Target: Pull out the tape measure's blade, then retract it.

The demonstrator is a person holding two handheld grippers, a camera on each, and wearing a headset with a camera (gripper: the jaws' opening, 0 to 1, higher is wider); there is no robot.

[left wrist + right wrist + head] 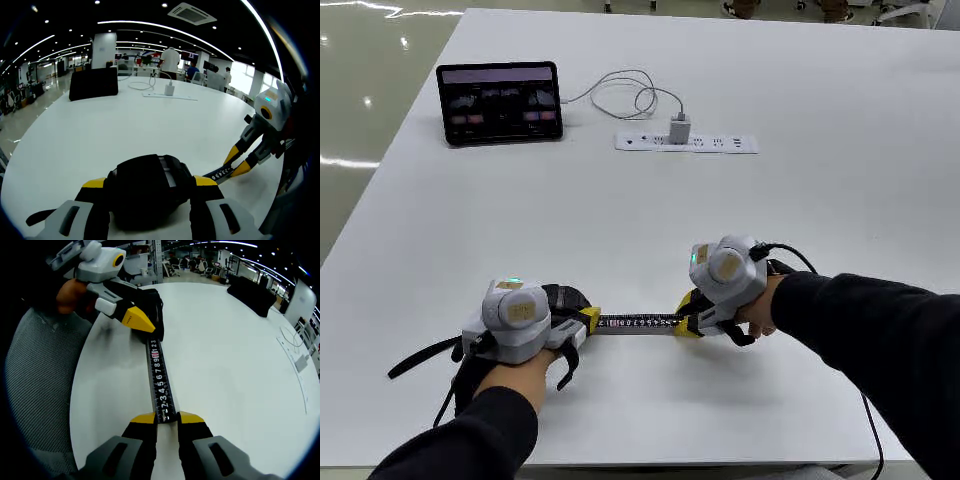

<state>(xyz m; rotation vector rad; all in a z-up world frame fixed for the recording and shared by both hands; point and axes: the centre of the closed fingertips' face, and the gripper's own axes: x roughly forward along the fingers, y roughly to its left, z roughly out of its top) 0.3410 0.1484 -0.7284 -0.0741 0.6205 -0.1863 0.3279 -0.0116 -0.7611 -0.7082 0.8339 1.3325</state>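
Tape measure (150, 200) is parked close to the near edge of the tabletop (620, 220), a bit left of the middle. The black case is clamped between the yellow-tipped jaws of the left gripper (150, 182), one jaw on each side, so that claw is clenched on it. A short stretch of the blade (160, 382) is pulled out and laid flat along the near edge, pointing toward the right-hand edge. Its free end is pinched by the right gripper (167, 417), whose jaws are closed down on the tip, with the printed numbers facing up. So both claws are grasping something, with the two grippers near each other and just the bare strip of blade between them.

Further back, a tablet (500, 102) is propped up toward the far left corner with its screen lit. A white power strip (720, 143) is laid flat near the middle toward the far edge, and a charger (679, 129) is plugged into it. A loopy white cable (620, 95) is run from the charger over to the tablet.
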